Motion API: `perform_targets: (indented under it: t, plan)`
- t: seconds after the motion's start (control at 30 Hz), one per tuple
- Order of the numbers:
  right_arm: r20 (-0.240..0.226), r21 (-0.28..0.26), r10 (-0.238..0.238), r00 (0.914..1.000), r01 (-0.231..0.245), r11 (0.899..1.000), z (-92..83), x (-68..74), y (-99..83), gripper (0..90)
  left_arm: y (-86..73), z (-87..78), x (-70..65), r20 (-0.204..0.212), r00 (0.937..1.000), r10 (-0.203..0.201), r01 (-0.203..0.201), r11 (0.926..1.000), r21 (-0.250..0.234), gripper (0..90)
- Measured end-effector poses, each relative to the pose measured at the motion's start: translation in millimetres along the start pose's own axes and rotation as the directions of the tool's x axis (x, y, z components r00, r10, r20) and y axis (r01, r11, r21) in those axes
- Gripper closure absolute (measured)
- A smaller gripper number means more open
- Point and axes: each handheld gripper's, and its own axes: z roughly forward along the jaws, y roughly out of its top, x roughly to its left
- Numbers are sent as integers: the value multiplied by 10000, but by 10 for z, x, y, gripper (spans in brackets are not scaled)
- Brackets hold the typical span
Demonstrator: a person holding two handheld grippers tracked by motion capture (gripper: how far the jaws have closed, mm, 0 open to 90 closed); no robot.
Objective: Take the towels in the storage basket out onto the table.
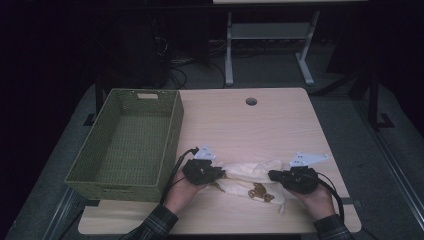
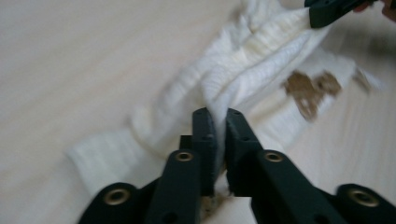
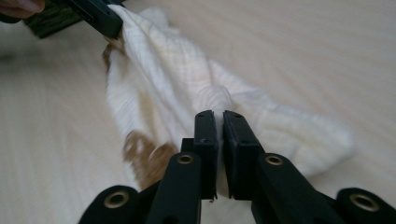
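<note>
A cream cloth [image 1: 250,172] with a brown print lies bunched near the front edge of the wooden table [image 1: 260,125]. My left gripper [image 1: 222,173] is shut on the cloth's left end, and a fold of the ribbed fabric [image 2: 261,70] is pinched between its jaws [image 2: 220,114]. My right gripper [image 1: 271,175] is shut on the right end, with fabric [image 3: 173,65] caught between its jaws [image 3: 219,115]. The cloth runs between the two grippers, sagging onto the table. Each gripper view shows the other gripper far off: the right one [image 2: 327,11], the left one [image 3: 105,18].
A green woven basket [image 1: 172,130] stands at the table's left side, close to my left hand. A round cable hole [image 1: 251,101] is near the far edge. A white desk frame [image 1: 270,45] stands on the floor beyond.
</note>
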Motion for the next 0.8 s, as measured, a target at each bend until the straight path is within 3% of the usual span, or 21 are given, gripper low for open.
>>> perform_targets:
  t: [0.2,0.3,0.5,0.63,0.8]
  plan:
    - [-186,174,14,9998,-10,9998,-62,83,-122,736,-8,-83,-55,59,10000,-6,8,9994,-347,609]
    - [320,-225,-18,9995,25,9997,-166,28,-110,697,80,-120,0,-131,9999,86,-94,9981,-604,559]
    - [865,-413,381,9955,-346,9985,-216,-152,-104,676,250,-28,215,-709,9974,-157,104,9972,-741,565]
    - [1033,-313,421,9938,-391,9987,-217,-202,-125,670,308,114,336,-1028,9946,-127,89,9992,-379,580]
    - [1128,-232,416,9928,-392,9990,-214,-222,-137,665,281,276,407,-1061,9943,-140,153,9998,114,577]
